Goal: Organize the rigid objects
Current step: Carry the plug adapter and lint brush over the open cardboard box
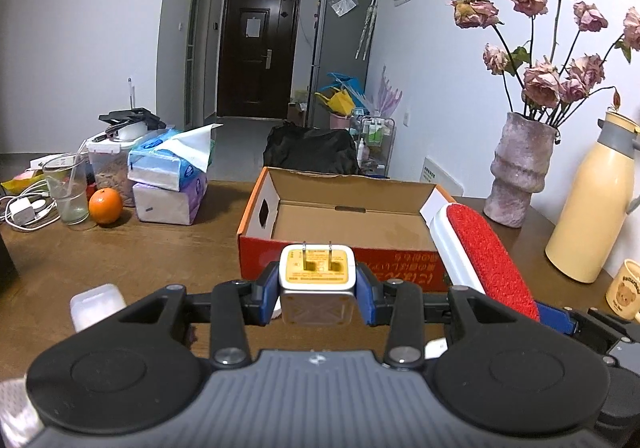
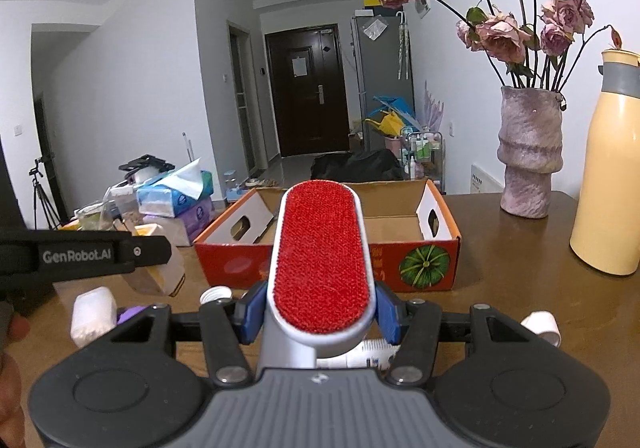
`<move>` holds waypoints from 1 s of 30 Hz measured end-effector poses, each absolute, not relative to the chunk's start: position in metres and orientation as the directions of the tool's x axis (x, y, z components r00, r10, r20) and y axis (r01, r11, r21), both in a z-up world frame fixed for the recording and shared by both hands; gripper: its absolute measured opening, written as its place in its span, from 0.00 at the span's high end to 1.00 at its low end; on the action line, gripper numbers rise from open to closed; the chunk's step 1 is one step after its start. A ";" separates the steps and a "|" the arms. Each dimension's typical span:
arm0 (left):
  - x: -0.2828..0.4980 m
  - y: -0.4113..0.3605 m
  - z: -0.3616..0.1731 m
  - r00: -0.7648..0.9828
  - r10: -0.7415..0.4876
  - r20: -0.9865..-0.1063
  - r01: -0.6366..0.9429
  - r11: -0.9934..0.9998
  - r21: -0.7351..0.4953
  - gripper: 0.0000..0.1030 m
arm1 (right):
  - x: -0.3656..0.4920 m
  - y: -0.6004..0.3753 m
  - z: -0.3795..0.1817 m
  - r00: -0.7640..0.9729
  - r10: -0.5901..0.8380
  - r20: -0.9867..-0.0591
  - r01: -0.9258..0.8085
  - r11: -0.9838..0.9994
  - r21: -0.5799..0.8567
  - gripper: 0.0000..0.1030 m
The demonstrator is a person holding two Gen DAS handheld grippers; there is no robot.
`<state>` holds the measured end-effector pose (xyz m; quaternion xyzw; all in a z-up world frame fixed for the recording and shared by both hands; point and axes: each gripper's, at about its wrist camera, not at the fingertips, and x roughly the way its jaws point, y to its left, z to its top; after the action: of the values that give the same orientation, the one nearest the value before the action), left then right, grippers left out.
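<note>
Left wrist view, from the left: a tangle of white cables (image 1: 24, 208) runs off the frame edge, then one clear cup (image 1: 68, 188) with a straw, one orange (image 1: 105, 205), and two tissue packs (image 1: 170, 184) stacked, the container behind them half hidden. A white bottle (image 1: 96, 306) lies close in, partly covered by the gripper body. At centre the left gripper (image 1: 318, 288) is clamped on one white plug adapter (image 1: 317, 282), its two prongs pointing up and away, the blue pads (image 1: 366, 298) pressing its sides. Just beyond stands one open cardboard box (image 1: 260, 244) with a red front, its inside bare as far as can be seen. To the right the lint brush (image 1: 492, 260) crosses the box corner; one vase (image 1: 518, 176) of dried roses, one cream flask (image 1: 592, 208) and a bear mug (image 1: 624, 290) cut by the rim follow.

Right wrist view: the left gripper's arm enters at far left, hiding most of a pale jar (image 2: 160, 276). The right gripper (image 2: 320, 312) grips the brush (image 2: 320, 252) by its white neck — red pad up, held above the table (image 2: 500, 288) just short of the box (image 2: 432, 264). Two white caps (image 2: 216, 294) show, one on each side; a white tube (image 2: 372, 352) under the jaws is mostly hidden, its print unreadable.
</note>
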<state>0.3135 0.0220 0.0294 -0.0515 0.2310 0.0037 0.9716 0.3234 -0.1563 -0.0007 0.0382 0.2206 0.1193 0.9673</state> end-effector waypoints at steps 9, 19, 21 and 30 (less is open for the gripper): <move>0.347 0.018 0.033 0.899 -0.019 -0.439 -0.033 0.993 -0.111 0.61 | 0.354 -0.154 0.004 0.883 0.232 -0.408 -0.205 0.973 0.110 0.47; 0.388 0.015 0.032 0.903 -0.017 -0.430 -0.028 0.995 -0.099 0.61 | 0.392 -0.149 0.003 0.886 0.216 -0.411 -0.201 0.976 0.080 0.47; 0.397 0.015 0.031 0.902 -0.014 -0.432 -0.031 0.995 -0.097 0.61 | 0.400 -0.149 0.002 0.884 0.217 -0.414 -0.202 0.976 0.080 0.47; 0.433 0.016 0.030 0.905 0.003 -0.426 -0.044 0.995 -0.086 0.61 | 0.437 -0.149 -0.004 0.882 0.195 -0.428 -0.177 0.981 0.082 0.47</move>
<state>0.4328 0.0163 0.0298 -0.0471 0.2177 0.0122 0.9748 0.4368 -0.1492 -0.0040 0.0200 0.2227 0.0960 0.9699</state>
